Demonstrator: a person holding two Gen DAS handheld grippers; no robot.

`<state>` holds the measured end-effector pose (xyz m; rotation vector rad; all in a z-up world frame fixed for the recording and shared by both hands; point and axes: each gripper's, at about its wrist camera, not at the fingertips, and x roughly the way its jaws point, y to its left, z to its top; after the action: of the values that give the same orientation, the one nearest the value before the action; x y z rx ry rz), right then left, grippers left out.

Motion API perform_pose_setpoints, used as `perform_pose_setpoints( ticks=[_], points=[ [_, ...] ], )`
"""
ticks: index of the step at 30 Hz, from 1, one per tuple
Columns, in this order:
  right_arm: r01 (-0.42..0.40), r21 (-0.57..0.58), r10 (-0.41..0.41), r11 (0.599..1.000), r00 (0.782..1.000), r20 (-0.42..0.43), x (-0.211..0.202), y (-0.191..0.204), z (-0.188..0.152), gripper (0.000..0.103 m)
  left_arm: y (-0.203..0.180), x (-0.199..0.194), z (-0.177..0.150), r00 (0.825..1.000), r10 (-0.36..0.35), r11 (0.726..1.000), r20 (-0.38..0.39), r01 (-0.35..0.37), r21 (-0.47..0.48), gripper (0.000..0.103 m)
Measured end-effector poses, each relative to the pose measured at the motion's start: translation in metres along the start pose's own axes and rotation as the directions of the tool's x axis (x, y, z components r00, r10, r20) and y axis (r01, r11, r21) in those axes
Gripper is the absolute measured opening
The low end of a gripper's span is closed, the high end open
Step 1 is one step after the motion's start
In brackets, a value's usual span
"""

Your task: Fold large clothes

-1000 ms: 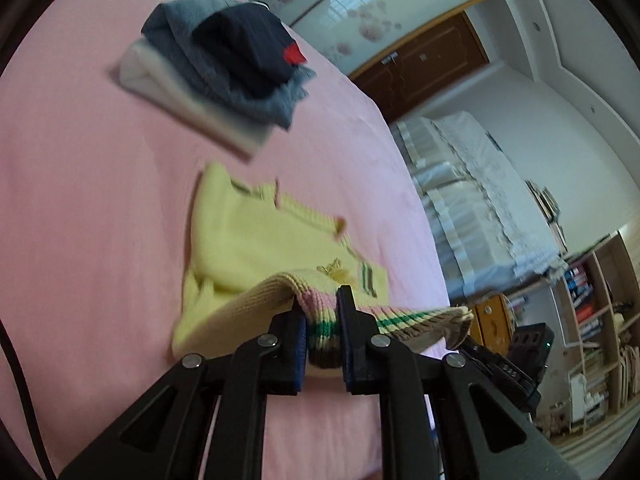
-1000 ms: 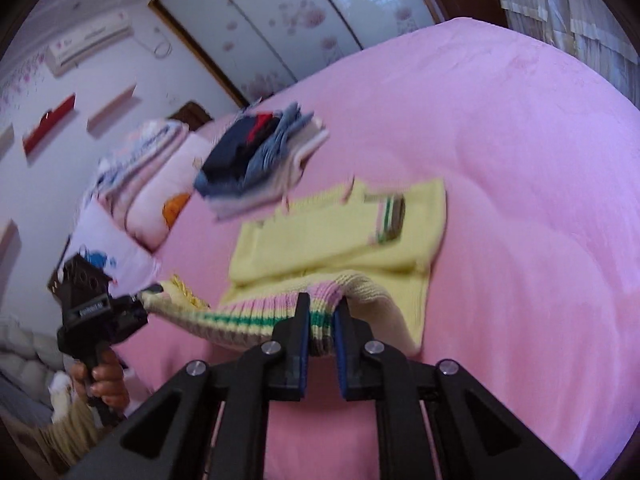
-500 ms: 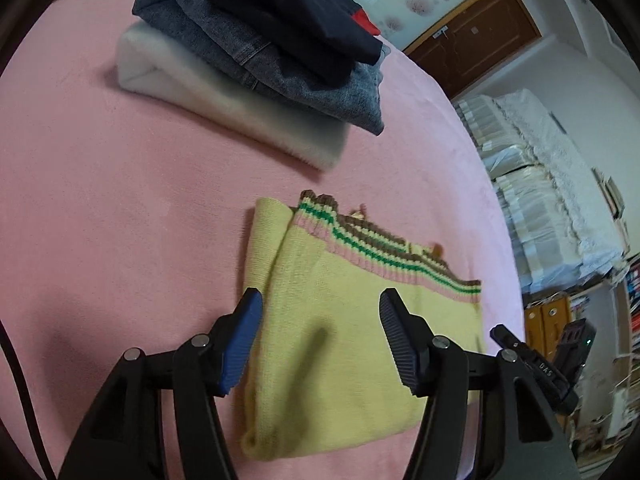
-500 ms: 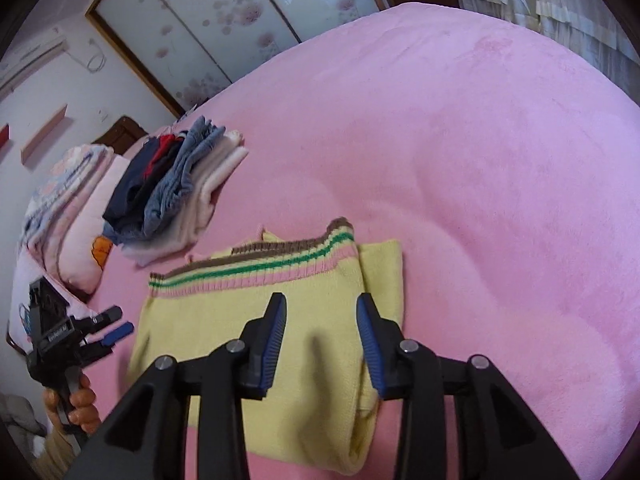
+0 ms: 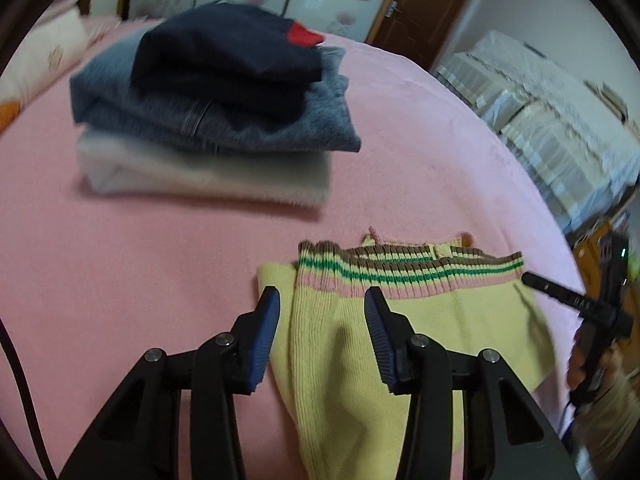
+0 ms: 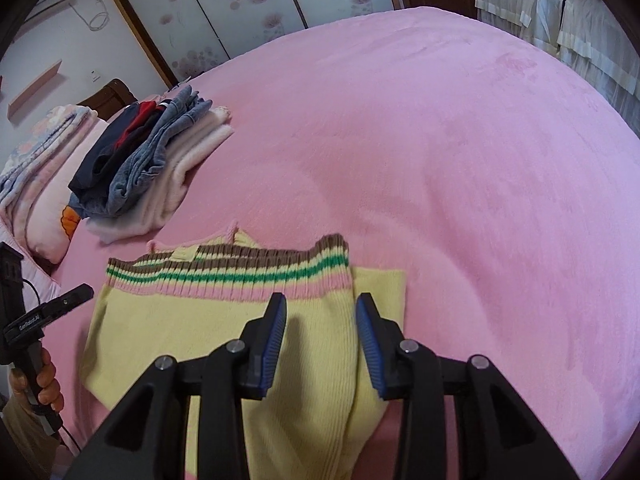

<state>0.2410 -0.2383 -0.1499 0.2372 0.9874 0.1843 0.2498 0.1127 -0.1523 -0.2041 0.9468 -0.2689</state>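
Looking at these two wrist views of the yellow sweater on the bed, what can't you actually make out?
- Yellow sweater, left wrist view: its near edge is hidden behind the left gripper.
- Same sweater, right wrist view: its near edge is hidden behind the right gripper.
- Clothes stack, left wrist view: motion blur hides seams and fabric detail.
- Sweater's sleeves: folded under, not visible in either view.

Soft, even daylight fills both views, with no harsh glare on the pink bedspread (image 6: pixel 460 140). The frosted sliding doors (image 6: pixel 240 8) glow pale behind it. In the left wrist view, motion blur smears the pile of folded clothes (image 5: pixel 216 120) and the right gripper (image 5: pixel 568 300) at the frame's edge. The right wrist view is sharper. Faint shadows fall on the yellow sweater (image 6: pixel 200 320). Fisheye bending curves everything, and dark vignette rings all 4 corners.
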Motion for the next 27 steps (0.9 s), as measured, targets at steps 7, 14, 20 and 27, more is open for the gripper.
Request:
perform_pose_setpoints(
  ticks=[7, 14, 20, 27],
  points=[
    [0.016, -0.044, -0.017, 0.999, 1.000, -0.007, 0.006, 0.004, 0.007, 0.036, -0.015, 0.015, 0.012, 0.998, 0.042, 0.983, -0.036, -0.034, 0.179, 0.034],
    [0.027, -0.066, -0.029, 0.997, 0.999, -0.017, 0.014, 0.007, 0.008, 0.037, -0.008, 0.043, 0.027, 0.992, 0.066, 0.981, -0.110, -0.045, 0.188, 0.031],
    [0.049, -0.105, -0.050, 0.993, 0.999, -0.006, 0.019, 0.012, 0.009, 0.036, -0.006, 0.048, 0.023, 0.988, 0.131, 0.968, -0.088, -0.108, 0.224, 0.014],
    [0.110, -0.155, -0.103, 0.982, 0.993, 0.054, 0.013, 0.018, 0.008, 0.008, -0.013, 0.011, 0.015, 0.960, 0.261, 0.947, 0.099, -0.274, 0.165, 0.010]
  ],
)
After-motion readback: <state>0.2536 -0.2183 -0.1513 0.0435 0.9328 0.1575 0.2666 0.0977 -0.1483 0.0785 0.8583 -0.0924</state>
